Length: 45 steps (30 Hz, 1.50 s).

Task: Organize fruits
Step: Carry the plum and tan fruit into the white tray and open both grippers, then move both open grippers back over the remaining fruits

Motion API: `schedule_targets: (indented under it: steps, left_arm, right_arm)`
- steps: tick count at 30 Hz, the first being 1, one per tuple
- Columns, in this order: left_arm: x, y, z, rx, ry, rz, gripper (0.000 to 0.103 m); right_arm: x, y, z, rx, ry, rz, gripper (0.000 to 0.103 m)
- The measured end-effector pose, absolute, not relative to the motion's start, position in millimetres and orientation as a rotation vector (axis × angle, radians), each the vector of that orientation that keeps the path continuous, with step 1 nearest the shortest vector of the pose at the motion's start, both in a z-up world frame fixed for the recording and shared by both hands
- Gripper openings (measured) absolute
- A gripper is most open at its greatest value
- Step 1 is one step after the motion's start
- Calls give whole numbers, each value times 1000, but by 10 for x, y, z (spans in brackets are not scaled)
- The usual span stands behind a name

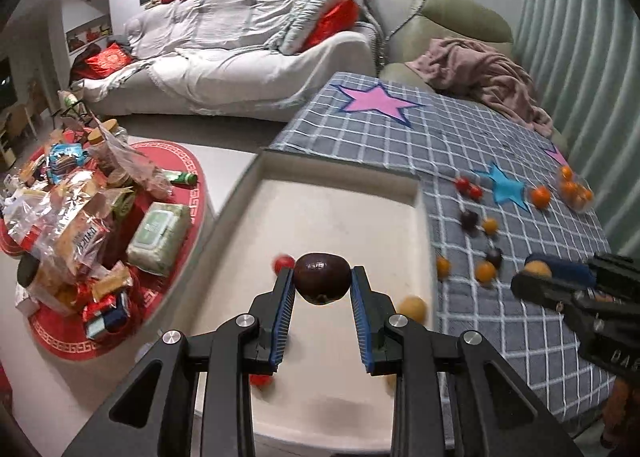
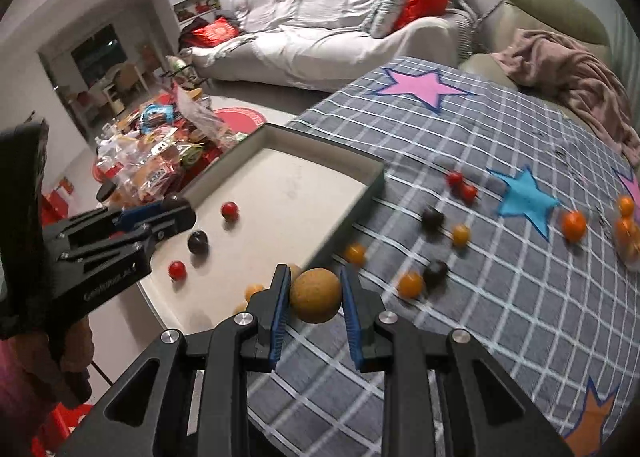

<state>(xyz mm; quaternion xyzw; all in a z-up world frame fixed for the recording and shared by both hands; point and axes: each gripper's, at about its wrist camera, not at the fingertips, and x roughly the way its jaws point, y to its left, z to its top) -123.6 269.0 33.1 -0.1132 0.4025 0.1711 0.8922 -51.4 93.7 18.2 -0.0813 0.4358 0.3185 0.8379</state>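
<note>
I have the left hand-held gripper (image 1: 323,283) clamped on a dark plum (image 1: 321,277) above the shallow tray (image 1: 420,193), and the right hand-held gripper (image 2: 314,291) pinching a tan round fruit (image 2: 316,295) just off the tray's near right edge. Both grips are narrow pinches on round skins (slippery, I judge), so a quick tilt could roll either fruit out onto the checked cloth (image 2: 500,297) among the loose ones.

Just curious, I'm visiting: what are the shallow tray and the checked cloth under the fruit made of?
Tray: probably painted wood or stiff board; matte cream floor, thin straight walls, no shine. Checked cloth: woven fabric; it drapes softly, with coloured stars seemingly sewn on.
</note>
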Motion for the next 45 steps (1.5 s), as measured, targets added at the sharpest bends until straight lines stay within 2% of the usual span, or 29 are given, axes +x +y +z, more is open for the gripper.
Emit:
schedule_targets:
  steps: [7,13,24,26,27,28,29,30,31,39,45]
  left_arm:
    - [-872,2970,273,-234,877,390,30]
    - [-474,3149,-13,-225,957,428,30]
    - [-188,3269,-466,-232,1084,459,31]
    - [-183,3263,-459,-228,1083,460,31]
    - [-178,3260,-457,-226,1086,460,31]
    - [-177,3265,-458,-227,1090,457,37]
    - [-178,3271,-456,-229,1090,456,63]
    - [-201,3272,-434,-230,1073,468,75]
    - [-234,3272,-399,-226,1044,486,80]
    - [-431,3168,-136,-198,980,494,80]
    - [-645,2850,-34,-192,950,438,80]
  right_arm:
    - [-125,1391,24,-206,955,686,28]
    - [223,1649,-245,-215,1004,675,28]
    - [316,1896,-656,-367,1033,688,28]
    - [284,1916,-674,-396,1030,692,34]
    - [263,1921,-673,-410,1023,690,48]
    - [241,1920,-660,-416,1014,694,64]
    - [223,1917,-642,-415,1005,701,69]
    - [198,1912,-609,-415,993,705,73]
    - [174,1914,-575,-419,983,702,75]
    - [65,1594,-289,-381,924,650,85]
    - [101,860,-291,-233,992,551,86]
